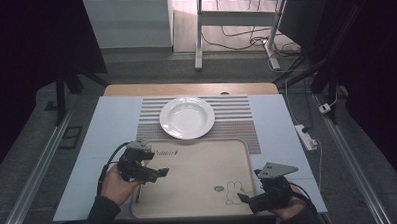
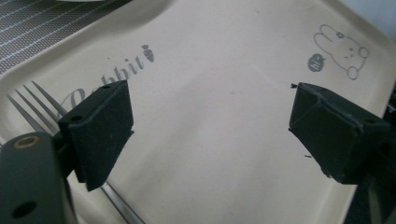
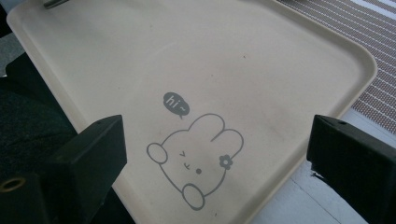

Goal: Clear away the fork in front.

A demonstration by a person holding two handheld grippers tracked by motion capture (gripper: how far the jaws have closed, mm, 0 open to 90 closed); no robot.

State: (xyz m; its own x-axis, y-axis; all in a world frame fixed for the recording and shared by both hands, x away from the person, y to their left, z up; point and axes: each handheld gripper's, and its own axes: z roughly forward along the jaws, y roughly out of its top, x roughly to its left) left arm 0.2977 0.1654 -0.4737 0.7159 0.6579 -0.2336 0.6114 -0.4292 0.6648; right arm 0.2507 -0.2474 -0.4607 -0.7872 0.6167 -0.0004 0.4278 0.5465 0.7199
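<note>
A beige tray with a rabbit drawing lies at the table's near edge. On its left part rests a metal fork, tines pointing away, partly under one jaw of my left gripper. That left gripper hovers open low over the tray's left side with nothing between its jaws. My right gripper is open over the tray's near right corner, and in its own view the jaws stand wide apart above the rabbit drawing, holding nothing.
A white deep plate sits on a striped placemat behind the tray. A pale blue sheet covers the table. A power strip lies on the floor to the right.
</note>
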